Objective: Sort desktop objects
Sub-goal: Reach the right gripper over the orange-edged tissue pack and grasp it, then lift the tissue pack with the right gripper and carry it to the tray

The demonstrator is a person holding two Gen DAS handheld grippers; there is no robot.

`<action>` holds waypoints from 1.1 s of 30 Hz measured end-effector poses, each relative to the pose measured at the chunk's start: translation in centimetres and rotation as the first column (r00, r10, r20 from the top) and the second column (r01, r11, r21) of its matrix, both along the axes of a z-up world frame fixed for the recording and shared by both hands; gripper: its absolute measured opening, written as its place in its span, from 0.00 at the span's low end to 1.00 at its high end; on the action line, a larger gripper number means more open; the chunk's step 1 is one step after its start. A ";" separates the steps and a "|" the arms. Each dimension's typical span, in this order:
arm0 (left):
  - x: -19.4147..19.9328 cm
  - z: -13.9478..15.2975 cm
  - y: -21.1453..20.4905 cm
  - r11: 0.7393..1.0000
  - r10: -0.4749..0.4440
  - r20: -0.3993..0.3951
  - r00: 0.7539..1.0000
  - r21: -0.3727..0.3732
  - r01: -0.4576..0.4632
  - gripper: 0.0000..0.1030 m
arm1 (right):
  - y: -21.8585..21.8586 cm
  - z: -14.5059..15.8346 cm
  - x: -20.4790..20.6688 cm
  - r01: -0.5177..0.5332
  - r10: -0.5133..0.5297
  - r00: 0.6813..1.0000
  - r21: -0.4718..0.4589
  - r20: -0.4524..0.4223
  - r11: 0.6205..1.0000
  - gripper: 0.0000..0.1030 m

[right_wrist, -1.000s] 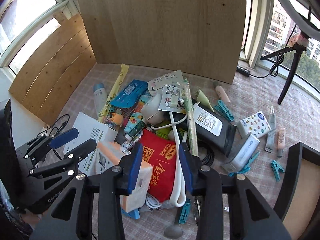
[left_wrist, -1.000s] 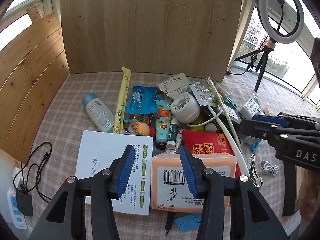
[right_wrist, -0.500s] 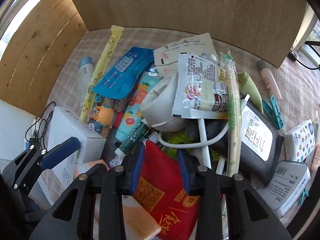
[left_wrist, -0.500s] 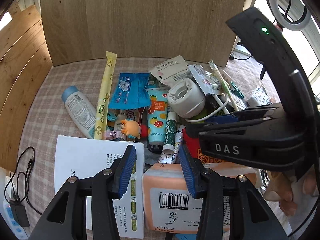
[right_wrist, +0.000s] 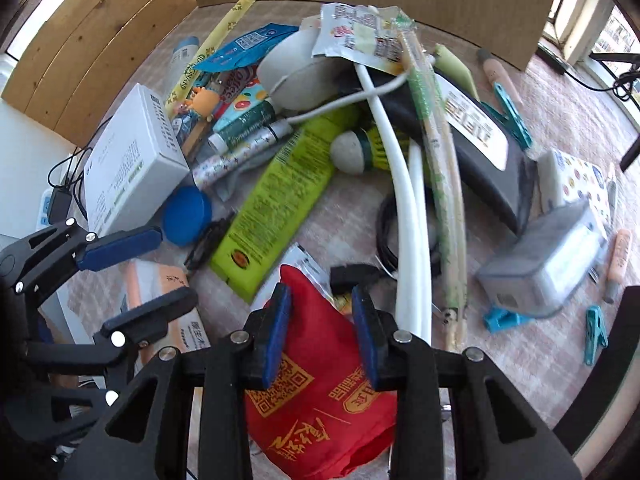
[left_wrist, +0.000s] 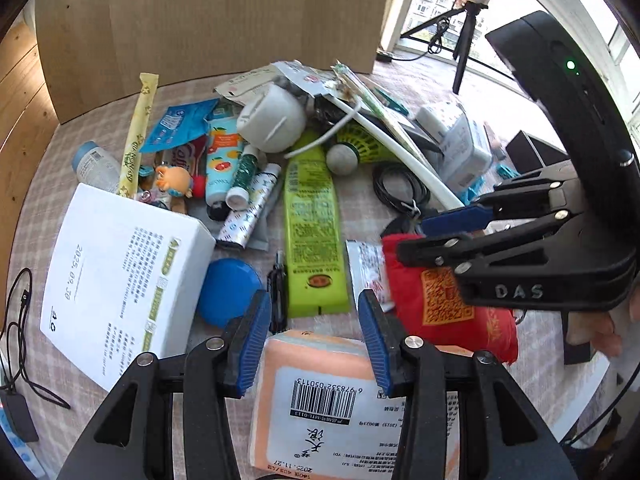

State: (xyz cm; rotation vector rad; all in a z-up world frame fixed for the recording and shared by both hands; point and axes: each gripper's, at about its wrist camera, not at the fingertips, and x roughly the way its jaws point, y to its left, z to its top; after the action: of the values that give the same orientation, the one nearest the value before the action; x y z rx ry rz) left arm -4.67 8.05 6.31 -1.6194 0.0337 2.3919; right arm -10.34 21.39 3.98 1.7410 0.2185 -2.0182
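Note:
A heap of desktop objects lies on a checked tablecloth. My right gripper [right_wrist: 320, 332] is shut on a red cloth bag [right_wrist: 320, 412] with gold print and holds its bunched top between the blue pads; it also shows in the left wrist view [left_wrist: 448, 300]. My left gripper [left_wrist: 314, 340] is open above an orange tissue pack [left_wrist: 352, 404], with a jaw on either side of its far edge. A lime-green packet [left_wrist: 310, 232], a blue round lid [left_wrist: 228, 292] and a white box [left_wrist: 120, 272] lie just beyond.
Further back lie a white round device [left_wrist: 272, 120], tubes, a blue sachet [left_wrist: 180, 124], a yellow stick pack [left_wrist: 138, 132], a shuttlecock [left_wrist: 352, 152], white tubing [right_wrist: 404, 200] and a black pouch [right_wrist: 472, 128]. Teal pegs [right_wrist: 596, 332] lie right. A wooden board [left_wrist: 200, 20] stands behind.
My right gripper has closed on the red bag and pulled it towards me, uncovering the green packet, blue lid and black cable. My left gripper has moved in over the orange pack.

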 end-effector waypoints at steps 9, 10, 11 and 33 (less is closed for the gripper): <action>3.8 1.8 -3.2 0.991 0.111 -0.081 0.991 -0.065 -0.116 0.41 | 7.3 3.4 4.8 0.170 -0.174 0.981 -0.058 -0.087 0.984 0.30; 4.2 2.1 -4.0 0.988 0.134 -0.090 0.987 -0.061 -0.140 0.41 | 7.4 4.2 5.5 0.175 -0.183 0.978 -0.092 -0.096 0.980 0.30; 4.5 2.3 -4.7 0.986 0.153 -0.096 0.984 -0.057 -0.159 0.41 | 7.2 4.9 6.2 0.177 -0.190 0.976 -0.129 -0.103 0.976 0.30; 10.5 1.3 -4.9 0.992 0.112 -0.045 0.993 0.069 -0.109 0.75 | 0.2 5.6 12.4 0.082 -0.110 0.956 -0.113 -0.273 0.990 0.63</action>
State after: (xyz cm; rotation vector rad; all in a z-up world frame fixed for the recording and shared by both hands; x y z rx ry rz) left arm 5.78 3.11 7.63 -1.5715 -0.1293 2.4862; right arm 2.03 21.55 9.55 1.4281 0.1206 -2.3012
